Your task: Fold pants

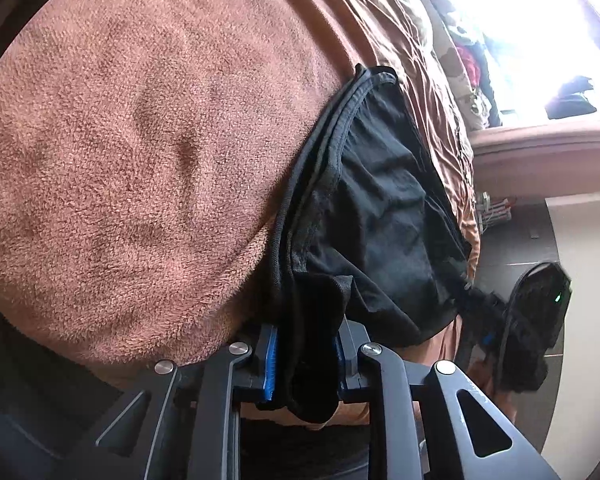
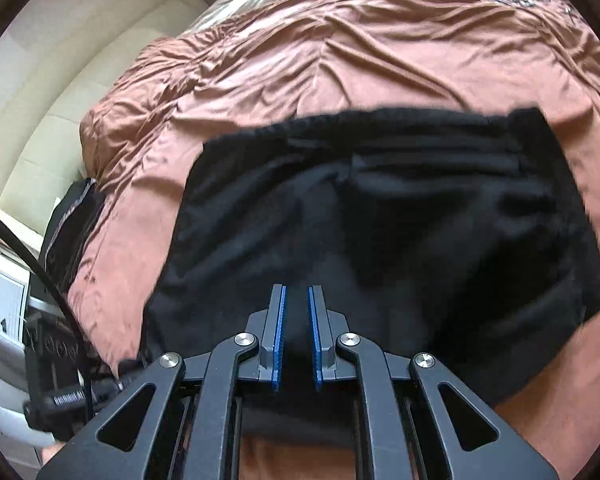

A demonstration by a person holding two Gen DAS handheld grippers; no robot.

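In the left wrist view, the left tool (image 1: 305, 364) was clamped on a bunched fold of the black pants (image 1: 380, 216), dark cloth filling the gap between its blue pads (image 1: 270, 364). The pants lay on the bed, along the right side of a fuzzy brown blanket (image 1: 140, 160) and over a rumpled brown sheet (image 1: 432, 92).

In the right wrist view, the right tool (image 2: 297, 336) hung over the near part of the pants (image 2: 380, 220) with its 2 pads nearly together and nothing caught between them. The garment spread wide across the sheet (image 2: 340, 48), already doubled, I judged (the picture was blurred). The cloth looked light, limp and easily creased; hems and the waistband would give the firmest hold.
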